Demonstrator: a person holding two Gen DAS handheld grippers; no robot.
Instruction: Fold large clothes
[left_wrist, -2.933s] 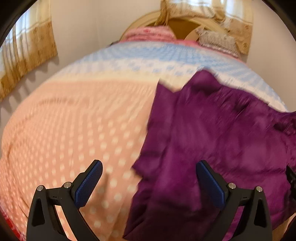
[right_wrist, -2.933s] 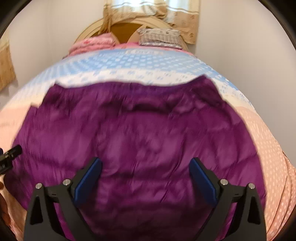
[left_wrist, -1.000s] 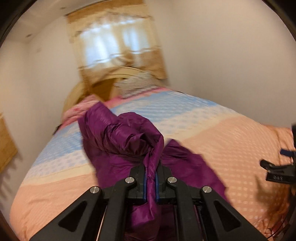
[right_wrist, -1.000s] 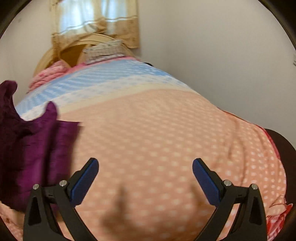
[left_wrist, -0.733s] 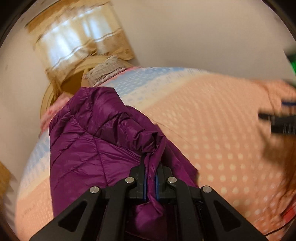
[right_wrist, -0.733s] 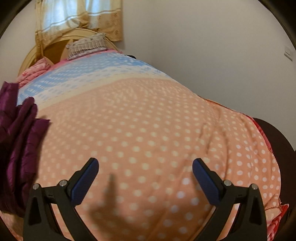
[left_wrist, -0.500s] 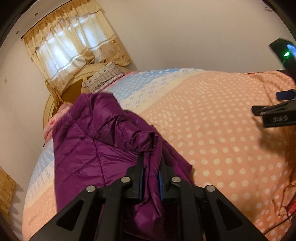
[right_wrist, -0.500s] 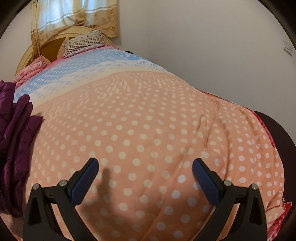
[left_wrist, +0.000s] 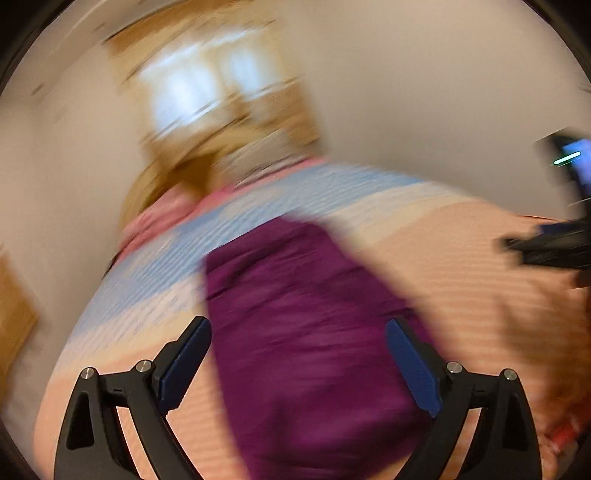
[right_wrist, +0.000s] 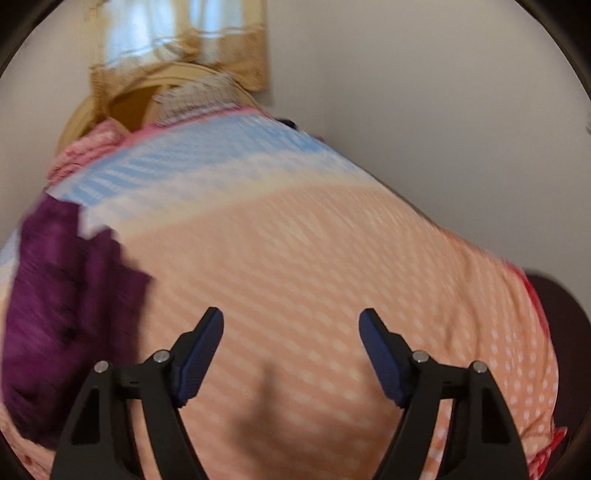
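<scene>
A purple quilted jacket (left_wrist: 310, 325) lies folded lengthwise on the dotted peach bedspread (left_wrist: 461, 280); the left wrist view is blurred. My left gripper (left_wrist: 299, 332) hangs over the jacket's near end with its jaws opening wide, pads off the cloth. In the right wrist view the jacket (right_wrist: 62, 302) shows at the left edge. My right gripper (right_wrist: 291, 325) is over bare bedspread (right_wrist: 332, 251) to the jacket's right, its jaws closing with nothing between them. The right gripper (left_wrist: 550, 247) also shows at the right edge of the left wrist view.
The bed runs back to a blue-and-white band (right_wrist: 207, 162), pink pillows (right_wrist: 88, 147) and a rounded wooden headboard (right_wrist: 122, 96) under a curtained window (right_wrist: 177, 29). A plain wall (right_wrist: 443, 110) stands close along the bed's right side.
My left gripper was shut on a bunched fold of the jacket; it has let go and spread wide, and the jacket now lies flatter. My right gripper's jaws have narrowed.
</scene>
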